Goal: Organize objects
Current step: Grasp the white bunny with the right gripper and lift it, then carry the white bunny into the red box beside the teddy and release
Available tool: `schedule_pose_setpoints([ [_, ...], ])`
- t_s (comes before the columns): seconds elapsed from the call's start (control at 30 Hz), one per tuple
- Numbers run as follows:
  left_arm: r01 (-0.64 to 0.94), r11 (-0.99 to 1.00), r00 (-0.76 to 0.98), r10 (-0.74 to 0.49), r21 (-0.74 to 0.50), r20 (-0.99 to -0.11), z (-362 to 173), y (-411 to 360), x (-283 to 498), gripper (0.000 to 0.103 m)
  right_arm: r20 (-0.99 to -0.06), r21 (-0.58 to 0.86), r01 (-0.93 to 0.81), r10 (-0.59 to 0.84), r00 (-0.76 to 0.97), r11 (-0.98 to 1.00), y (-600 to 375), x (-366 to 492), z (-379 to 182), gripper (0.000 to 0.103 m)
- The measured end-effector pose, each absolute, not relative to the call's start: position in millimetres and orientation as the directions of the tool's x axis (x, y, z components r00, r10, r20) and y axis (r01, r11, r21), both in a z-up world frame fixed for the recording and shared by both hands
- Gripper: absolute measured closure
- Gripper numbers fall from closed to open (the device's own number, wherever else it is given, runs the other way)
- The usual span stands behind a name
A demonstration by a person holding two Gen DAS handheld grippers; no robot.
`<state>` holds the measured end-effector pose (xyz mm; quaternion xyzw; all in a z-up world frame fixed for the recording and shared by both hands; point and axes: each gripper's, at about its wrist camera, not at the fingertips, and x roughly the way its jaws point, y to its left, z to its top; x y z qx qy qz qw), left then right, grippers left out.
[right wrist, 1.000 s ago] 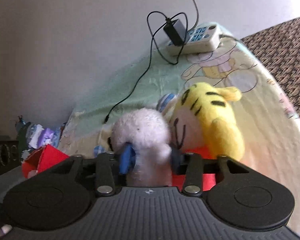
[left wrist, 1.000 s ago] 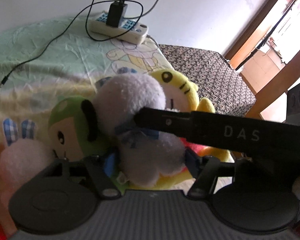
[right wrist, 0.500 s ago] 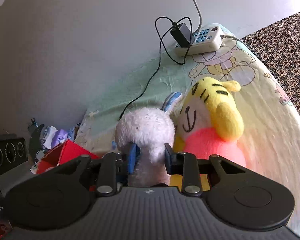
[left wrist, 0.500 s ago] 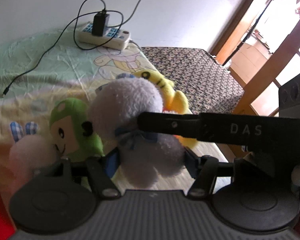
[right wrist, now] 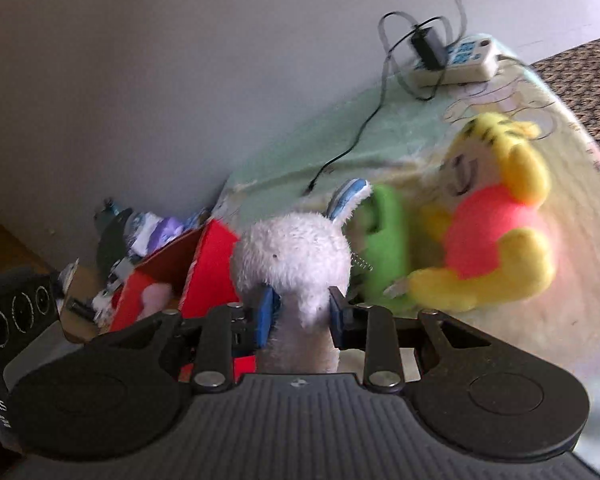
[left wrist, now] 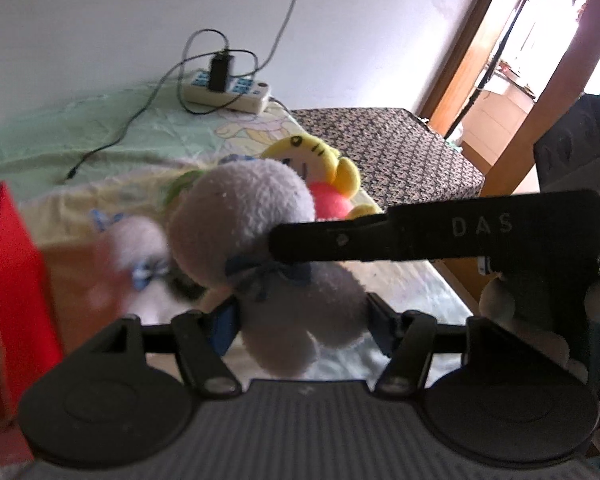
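A white bunny plush (left wrist: 252, 208) with a blue bow hangs above the bed, held by both grippers. My left gripper (left wrist: 300, 326) is shut on its body. My right gripper (right wrist: 302, 318) is shut on its neck, just under the head (right wrist: 292, 256). One of the right gripper's black fingers (left wrist: 340, 240) crosses the left wrist view. Behind lie a yellow tiger plush (right wrist: 496, 236) in pink, seen too as the tiger (left wrist: 300, 152), and a green plush (right wrist: 384, 240). An open red box (right wrist: 212, 264) stands to the left, and the same box (left wrist: 12, 280) fills the left edge. A second, blurred white plush (left wrist: 136, 240) lies near it.
A power strip (left wrist: 228, 88) with a charger and a trailing black cable lies by the wall at the head of the bed. A dark patterned mattress (left wrist: 380, 148) borders the sheet on the right. Small clutter (right wrist: 148, 232) is piled behind the red box, which holds something pink (right wrist: 156, 296).
The bunny plush has risen off the pile and moved left with both grippers. The red box has come into the left wrist view. The right jaws have narrowed on the plush's neck.
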<state>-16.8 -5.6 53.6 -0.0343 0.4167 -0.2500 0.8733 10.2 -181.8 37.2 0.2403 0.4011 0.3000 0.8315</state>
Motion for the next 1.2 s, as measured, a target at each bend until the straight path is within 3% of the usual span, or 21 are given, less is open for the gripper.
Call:
schedule_pose_setpoints([
  [0.47,0.354,0.906,0.65,-0.417,-0.232,-0.636,94.8,123.4,-67.8,0.039,-0.436,0.632,-0.464,0.78,0.449,0.62,-57.2,-12.4,74.5,0.072],
  [0.77,0.272,0.942,0.697,-0.333,-0.195,-0.636,94.8,207.5,-63.3,0.039,-0.386,0.644,-0.511,0.819,0.425,0.569,30.2,8.2,66.3,0.072],
  [1.2,0.148,0.97,0.621,-0.245,-0.195,-0.745,35.9,290.9,-19.9,0.039,-0.49,0.699,-0.391,0.799,0.349,0.6,112.5,29.9,11.0,0.074],
])
